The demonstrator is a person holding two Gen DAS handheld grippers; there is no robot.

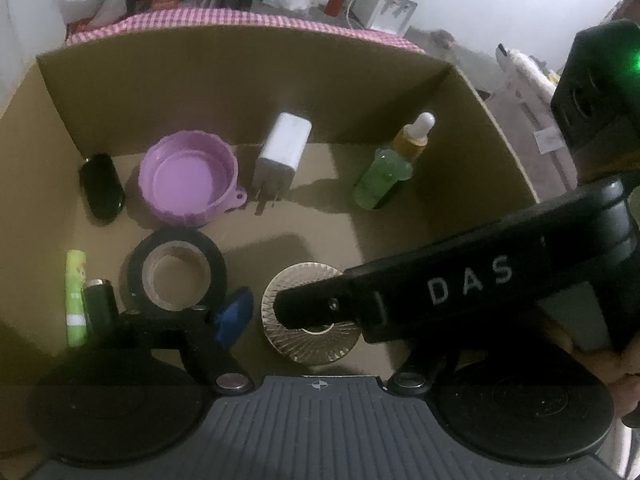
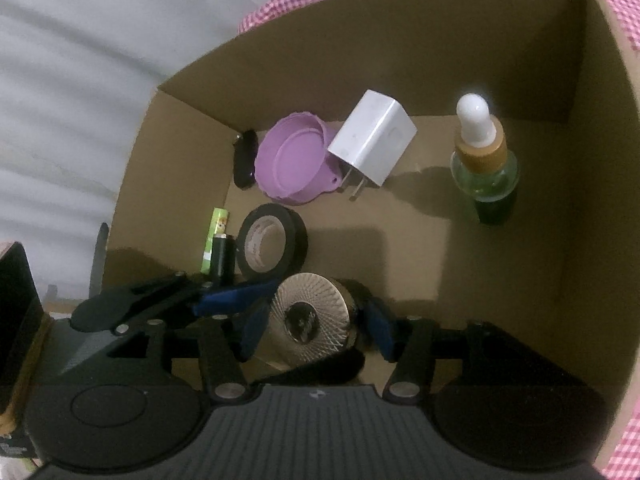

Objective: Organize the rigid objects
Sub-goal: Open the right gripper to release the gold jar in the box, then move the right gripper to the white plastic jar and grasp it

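A round silver tin with a ribbed lid sits low in the cardboard box, near its front wall. My right gripper is open, its blue pads on either side of the tin with small gaps. In the left wrist view the tin lies under a black finger of the right gripper. My left gripper is open around the same tin. Its left pad stands apart from the tin, and its right finger is hidden behind the other gripper.
Also on the box floor are a black tape roll, a purple lid, a white charger, a green dropper bottle, a black fob, a green tube and a small black cylinder. Pink checked cloth lies behind the box.
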